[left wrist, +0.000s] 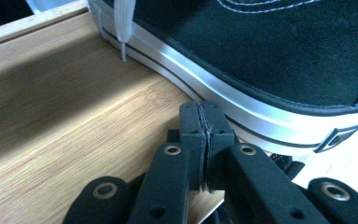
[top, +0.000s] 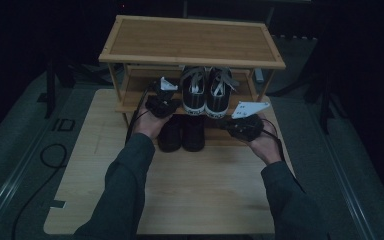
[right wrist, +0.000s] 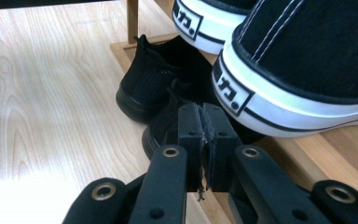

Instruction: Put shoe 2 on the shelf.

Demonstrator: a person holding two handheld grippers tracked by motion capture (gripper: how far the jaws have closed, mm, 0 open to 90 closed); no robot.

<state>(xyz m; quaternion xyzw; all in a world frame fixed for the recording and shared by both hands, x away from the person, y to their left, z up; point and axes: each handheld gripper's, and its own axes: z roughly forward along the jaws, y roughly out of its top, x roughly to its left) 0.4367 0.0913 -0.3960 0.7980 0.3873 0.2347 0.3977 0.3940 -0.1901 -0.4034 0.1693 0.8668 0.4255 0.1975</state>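
Observation:
A pair of black sneakers with white soles stands on the middle shelf of a bamboo shoe rack [top: 190, 40], the left sneaker [top: 194, 92] beside the right sneaker [top: 218, 92]. My left gripper [top: 172, 103] is shut and empty, its tips [left wrist: 206, 116] close against the left sneaker's white sole [left wrist: 242, 100] near the heel. My right gripper [top: 226, 125] is also shut and empty, just in front of the right sneaker's heel [right wrist: 307, 51]. A pair of plain black shoes [top: 182, 132] sits on the lowest shelf, beyond the right gripper's tips [right wrist: 205, 119].
The rack stands at the far end of a light wooden table [top: 200, 190]. Its top shelf overhangs the sneakers. The middle shelf board [left wrist: 74, 116] lies bare to the left of the sneakers. A cable [top: 50, 160] trails on the floor at the left.

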